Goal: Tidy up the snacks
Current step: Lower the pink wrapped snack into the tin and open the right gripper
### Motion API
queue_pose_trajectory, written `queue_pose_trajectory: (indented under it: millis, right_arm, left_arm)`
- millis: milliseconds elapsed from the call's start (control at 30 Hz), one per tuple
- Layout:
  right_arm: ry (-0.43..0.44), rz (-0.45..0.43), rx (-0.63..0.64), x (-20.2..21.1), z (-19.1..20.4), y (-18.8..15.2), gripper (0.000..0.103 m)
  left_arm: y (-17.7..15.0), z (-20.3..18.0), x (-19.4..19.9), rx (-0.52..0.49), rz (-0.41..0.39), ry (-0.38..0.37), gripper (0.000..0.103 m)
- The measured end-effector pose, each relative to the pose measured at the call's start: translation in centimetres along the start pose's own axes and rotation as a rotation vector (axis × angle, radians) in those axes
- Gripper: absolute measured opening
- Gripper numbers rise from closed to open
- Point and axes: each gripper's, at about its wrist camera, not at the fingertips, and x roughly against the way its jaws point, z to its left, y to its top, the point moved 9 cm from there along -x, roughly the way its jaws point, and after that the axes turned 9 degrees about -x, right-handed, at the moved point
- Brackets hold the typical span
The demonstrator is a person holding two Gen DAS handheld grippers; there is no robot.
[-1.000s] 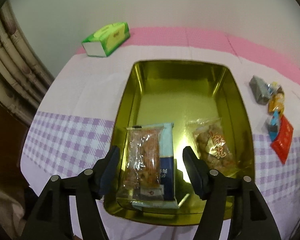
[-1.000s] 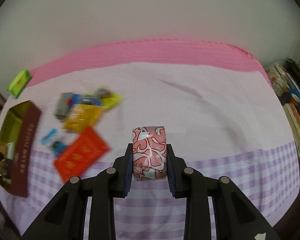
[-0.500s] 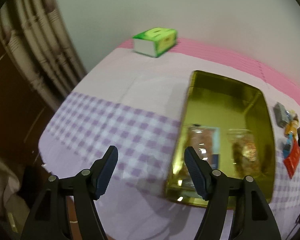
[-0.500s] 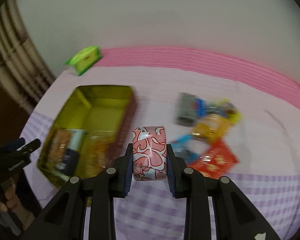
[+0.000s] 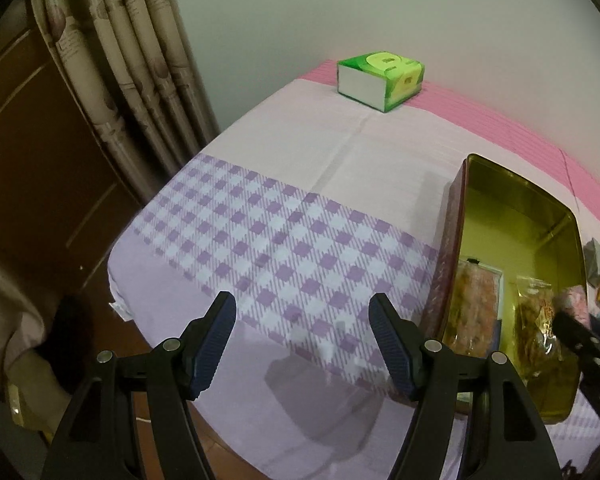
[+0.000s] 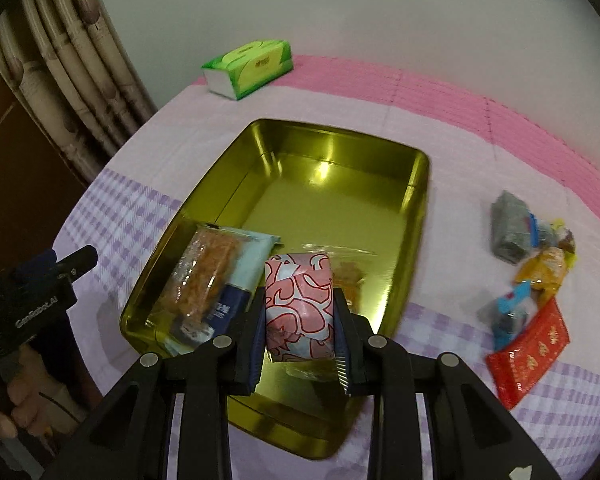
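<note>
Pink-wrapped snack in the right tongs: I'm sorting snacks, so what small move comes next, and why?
Probably lower it into the gold tin and release. The right tongs grip the pink-wrapped snack above the tin's near end, beside the packets already inside.

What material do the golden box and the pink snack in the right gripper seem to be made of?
Golden box: probably thin metal tin with a glossy finish, since its walls give mirror-like highlights. Pink snack: likely a glossy plastic or foil wrapper, printed with red swirls, showing creases and soft shine; the right gripper is clamped on it.

tin [image 6: 418, 184] far half free | near half: packets [image 6: 208, 264]
</note>
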Motion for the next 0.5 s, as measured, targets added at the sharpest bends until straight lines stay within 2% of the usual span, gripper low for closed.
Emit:
queue_pose_trajectory:
  millis: [133, 500]
  right_arm:
    - [-0.005, 0.024, 0.013, -1.5, 1.0, -0.1, 0.027]
    - [-0.022, 0.063, 0.022, -3.6, 1.7, -0.9, 0.027]
  left_arm:
    - [0.1, 0.0, -0.1, -0.015, -0.003, 0.016, 0.069]
    - [0.0, -0.2, -0.4, -0.011, 0.008, -0.002, 0.070]
